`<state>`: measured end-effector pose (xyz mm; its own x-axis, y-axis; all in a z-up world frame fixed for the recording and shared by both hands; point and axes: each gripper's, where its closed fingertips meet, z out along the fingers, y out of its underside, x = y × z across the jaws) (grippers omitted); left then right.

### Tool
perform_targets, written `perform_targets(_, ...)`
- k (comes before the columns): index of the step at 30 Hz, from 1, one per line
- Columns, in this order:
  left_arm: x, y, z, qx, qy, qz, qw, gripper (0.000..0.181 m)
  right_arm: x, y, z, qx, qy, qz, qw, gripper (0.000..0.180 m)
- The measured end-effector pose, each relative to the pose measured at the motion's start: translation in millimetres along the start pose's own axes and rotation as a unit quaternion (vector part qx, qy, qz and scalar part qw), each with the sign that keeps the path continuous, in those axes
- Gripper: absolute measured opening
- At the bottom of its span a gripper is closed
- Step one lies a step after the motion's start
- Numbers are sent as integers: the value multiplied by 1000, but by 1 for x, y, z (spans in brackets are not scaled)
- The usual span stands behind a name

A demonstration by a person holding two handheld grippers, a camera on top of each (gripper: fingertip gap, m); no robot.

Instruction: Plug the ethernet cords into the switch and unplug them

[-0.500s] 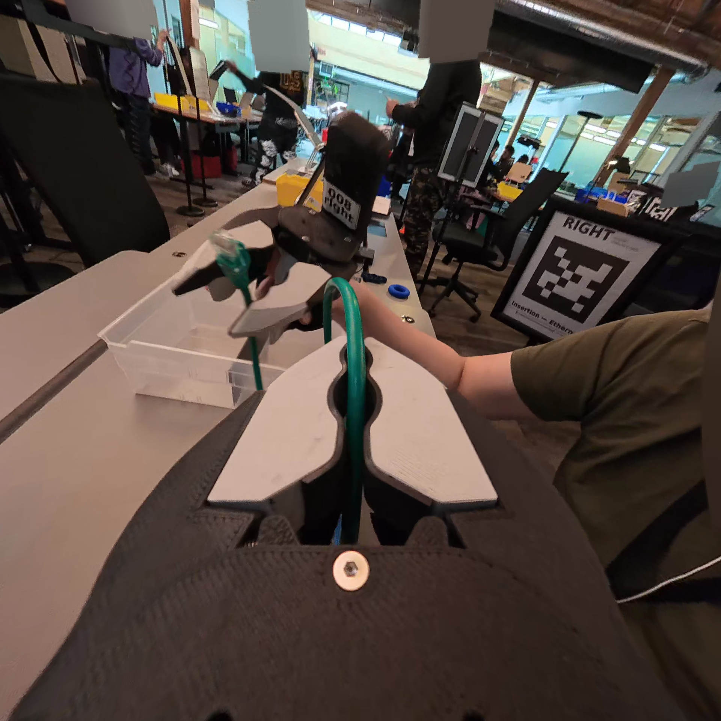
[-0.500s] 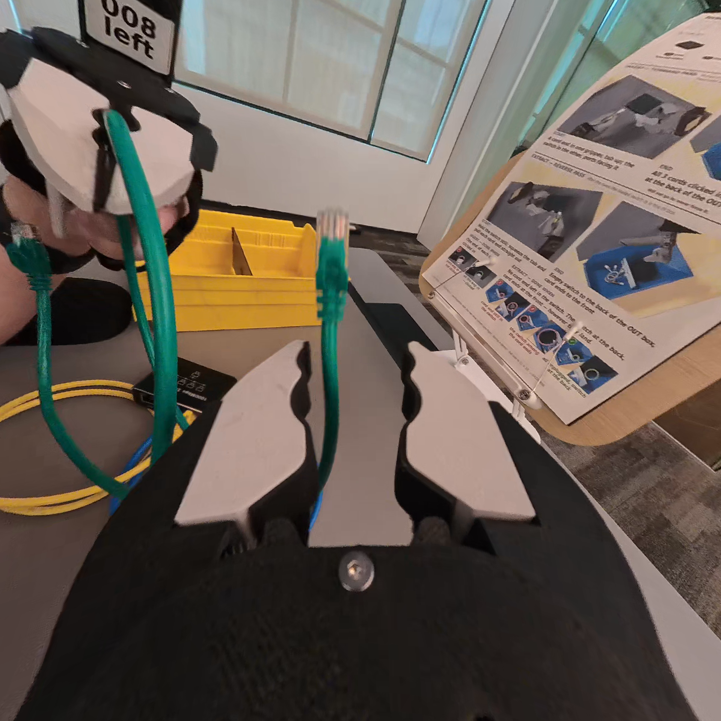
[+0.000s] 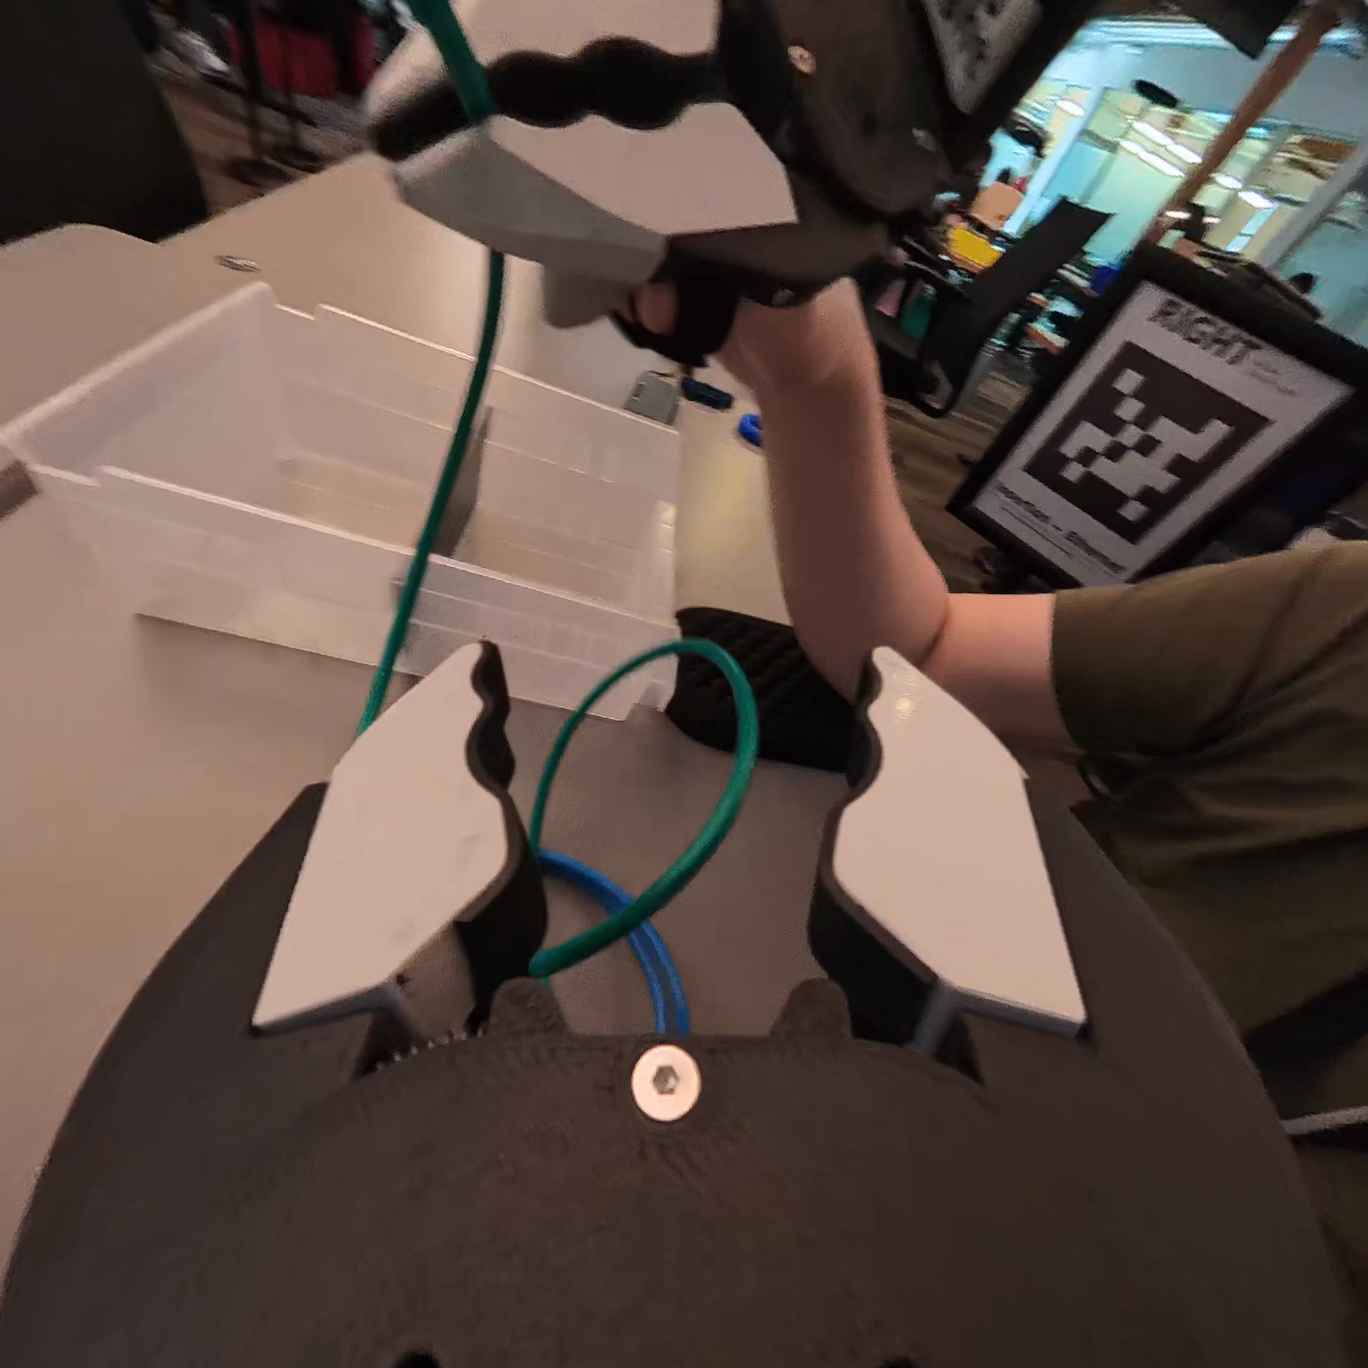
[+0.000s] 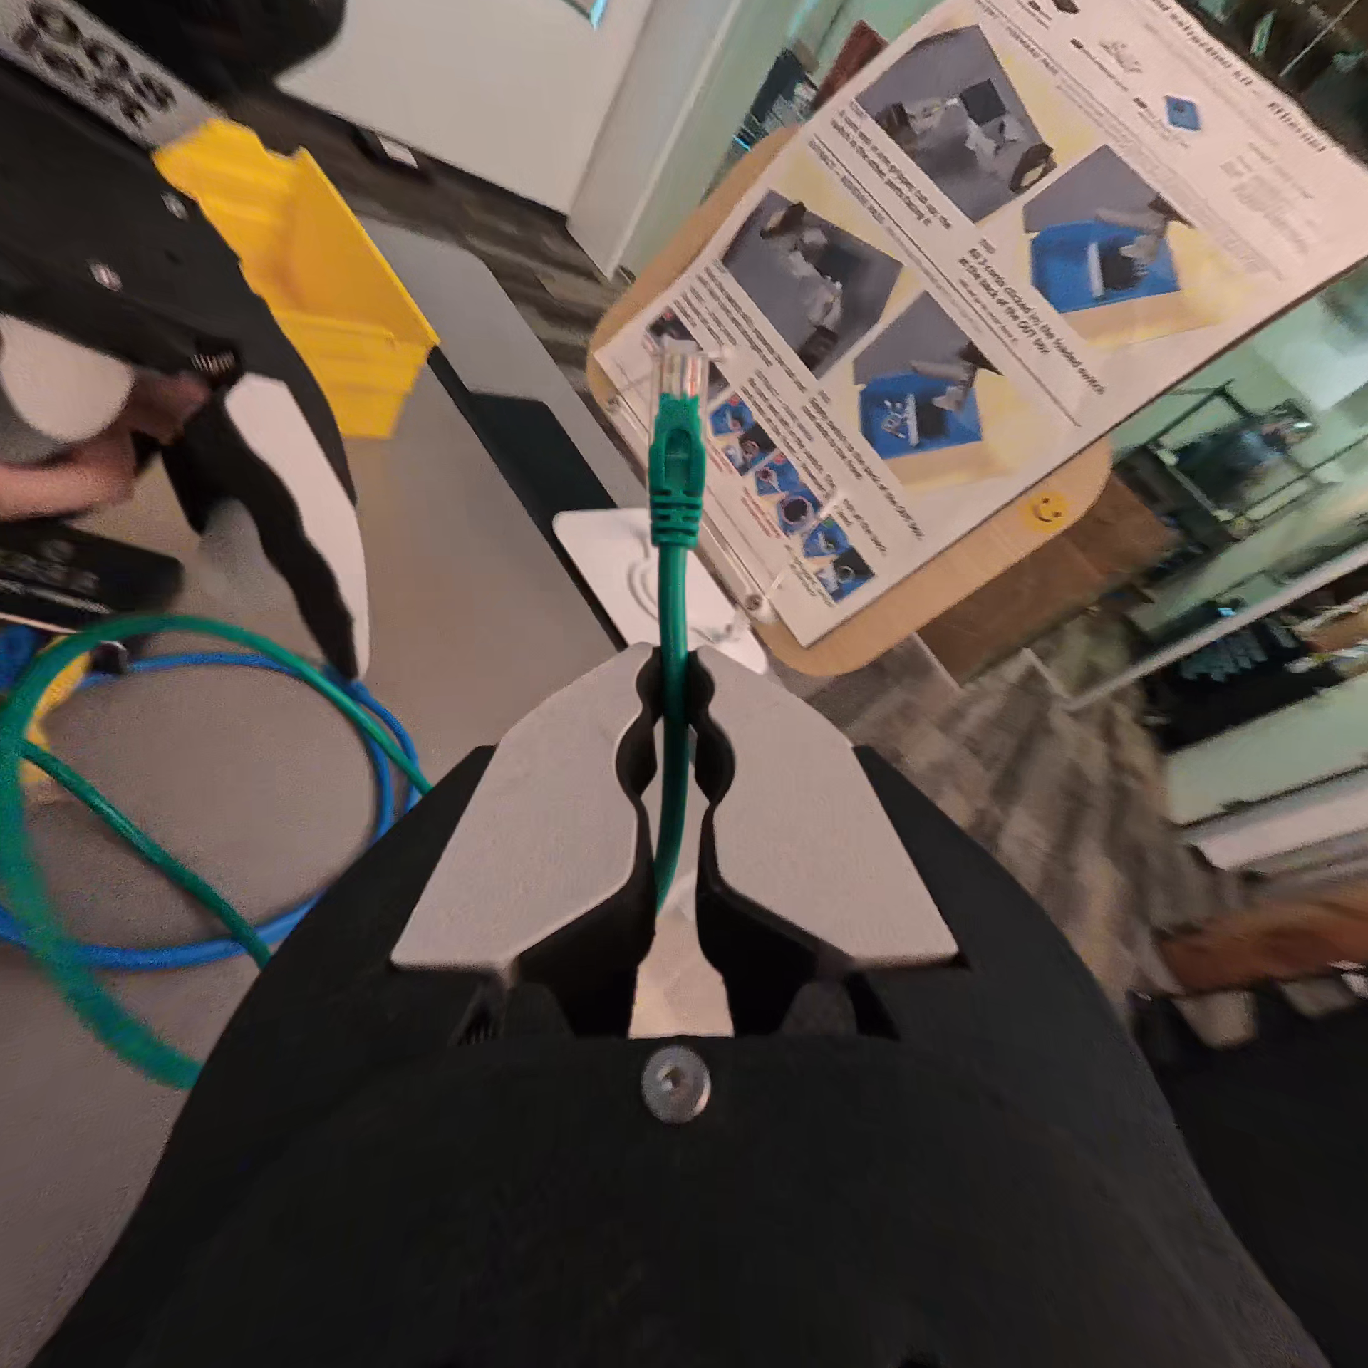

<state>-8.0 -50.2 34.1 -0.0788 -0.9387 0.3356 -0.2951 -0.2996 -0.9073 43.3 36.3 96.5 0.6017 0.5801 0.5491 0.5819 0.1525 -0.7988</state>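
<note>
Pinching the green ethernet cord (image 4: 675,740) between its closed fingers, the right gripper (image 4: 674,666) has the cord's clear plug (image 4: 677,370) sticking up past the fingertips, green boot just below it. Left wrist view shows the same right gripper (image 3: 459,126) up top, clamped on the cord, which drops from it toward the surface (image 3: 148,777).

Left gripper (image 3: 674,666) is wide open, holding nothing; a loop of green cord (image 3: 711,777) sits in the gap between its fingers without being clamped, crossing over a blue cord (image 3: 651,955) lying on the surface underneath. In the right wrist view the left gripper (image 4: 326,562) is at frame left, fingers pointing down to the surface, near the blue cord (image 4: 355,755) coil.

Green and blue cords are looped loosely together on the surface at left in the right wrist view; a bit of yellow cord (image 4: 44,711) shows at the left edge. A dark flat box at far left may be the switch, too blurred to tell.

Clear plastic bin (image 3: 296,474) sits on the surface ahead of the left gripper. Yellow bin (image 4: 318,274) stands farther back on the surface. Instruction board (image 4: 962,296) leans at right. Person's forearm (image 3: 836,481) and olive sleeve (image 3: 1184,703) at right in the left wrist view.
</note>
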Motion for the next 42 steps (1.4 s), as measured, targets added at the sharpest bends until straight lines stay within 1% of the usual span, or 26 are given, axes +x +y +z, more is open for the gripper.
perform_targets(2,-10,-7,-7,19,-41,11,999,94,4,2,-3,-16,20,-21,999,5)
perform_targets(4,-20,-17,-20,45,-88,18,995,93,0,-2,-4,-11,13,-33,999,5)
perform_targets(5,-21,-25,-27,65,-103,20,992,89,-6,-6,-3,-5,8,-49,999,5)
perform_targets(7,-15,-41,-38,119,-98,14,988,73,-14,-9,2,-14,11,-83,996,5)
perform_targets(8,-11,-49,-42,144,-92,8,985,69,-20,-9,4,-22,9,-103,994,5)
perform_targets(10,-7,-59,-47,173,-94,4,981,67,-33,-9,10,-39,1,-139,990,5)
perform_targets(14,-20,-56,-50,163,-150,-1,975,61,-55,-18,18,-39,-14,-171,984,5)
perform_targets(15,-22,-54,-50,161,-152,-8,975,57,-59,-20,20,-37,-17,-176,984,5)
perform_targets(20,-19,-54,-52,171,-109,-40,978,39,-72,-22,25,-36,-26,-200,979,6)
perform_targets(22,-22,-49,-51,155,-111,-45,981,29,-74,-22,27,-37,-28,-204,978,6)
perform_targets(23,-25,-47,-51,150,-119,-47,980,28,-76,-22,27,-36,-32,-206,977,6)
perform_targets(25,-25,-46,-51,152,-118,-37,981,16,-79,-22,28,-32,-36,-211,976,6)
perform_targets(31,-19,-42,-51,131,-101,-34,986,13,-79,-24,28,-23,-35,-213,976,7)
perform_targets(33,-18,-42,-52,129,-102,-37,986,13,-80,-28,26,-7,-39,-209,977,10)
perform_targets(34,-19,-42,-54,128,-108,-34,985,13,-82,-30,24,2,-46,-205,978,16)
perform_targets(36,-17,-40,-57,120,-104,-34,987,13,-89,-36,15,23,-78,-202,976,28)
perform_targets(37,-13,-40,-58,115,-96,-36,988,13,-95,-41,7,46,-100,-203,973,30)
perform_targets(39,-5,-41,-60,112,-79,-32,990,13,-101,-59,-17,118,-134,-196,964,32)
perform_targets(42,11,-42,-61,102,-49,-26,993,13,-88,-94,-60,263,-138,-144,944,35)
